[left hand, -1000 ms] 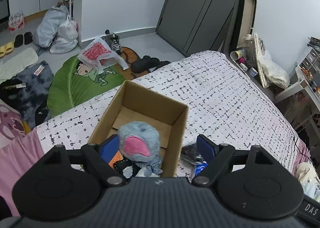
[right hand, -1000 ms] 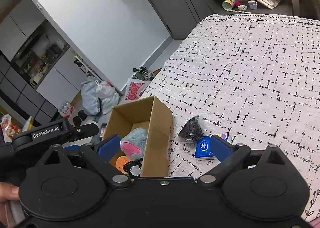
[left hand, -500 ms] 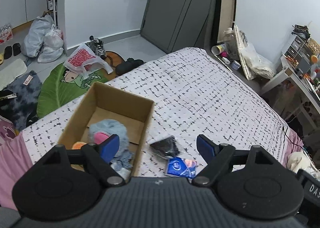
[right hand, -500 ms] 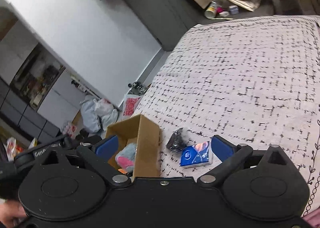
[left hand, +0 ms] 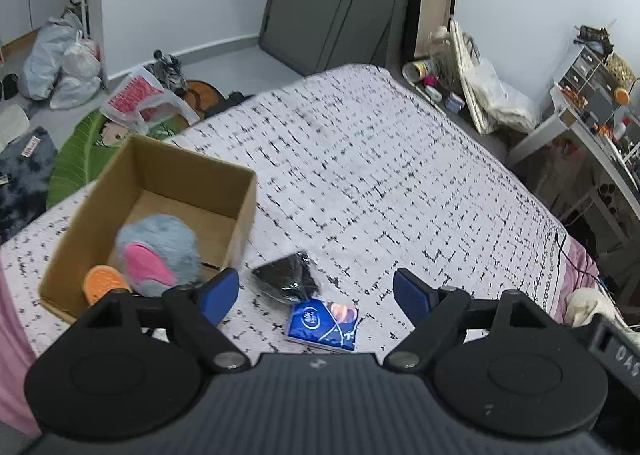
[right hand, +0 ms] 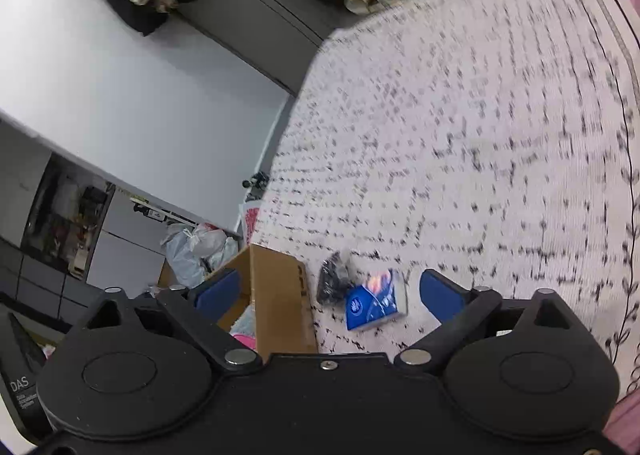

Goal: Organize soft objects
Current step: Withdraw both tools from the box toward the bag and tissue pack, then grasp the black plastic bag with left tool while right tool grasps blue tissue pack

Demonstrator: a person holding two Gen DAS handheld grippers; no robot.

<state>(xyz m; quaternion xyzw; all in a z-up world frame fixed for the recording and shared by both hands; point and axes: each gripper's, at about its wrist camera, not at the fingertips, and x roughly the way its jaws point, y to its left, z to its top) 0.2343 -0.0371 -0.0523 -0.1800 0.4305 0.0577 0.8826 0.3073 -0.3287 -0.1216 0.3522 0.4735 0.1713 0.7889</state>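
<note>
A blue plastic-wrapped pack of tissues [left hand: 323,320] lies flat on the white bed cover with black dashes [left hand: 380,175], close to the near edge of the bed. Touching its far side is a crumpled black bundle in clear wrap [left hand: 289,276], and just beyond that stands the open brown cardboard box [left hand: 240,211]. The box already holds a grey-blue plush toy with a pink ear [left hand: 158,255] and an orange soft piece [left hand: 104,282].

The tissue pack looks light and squashy, with a slick film that could slide, so I would pinch it across its short sides, not by a corner. The black bundle seems limp and light; a grip through its middle should gather it.

The left gripper [left hand: 316,287] hangs above both loose items with jaws wide and empty. The right gripper [right hand: 330,291] is likewise spread wide, holding nothing; its view is blurred.
</note>
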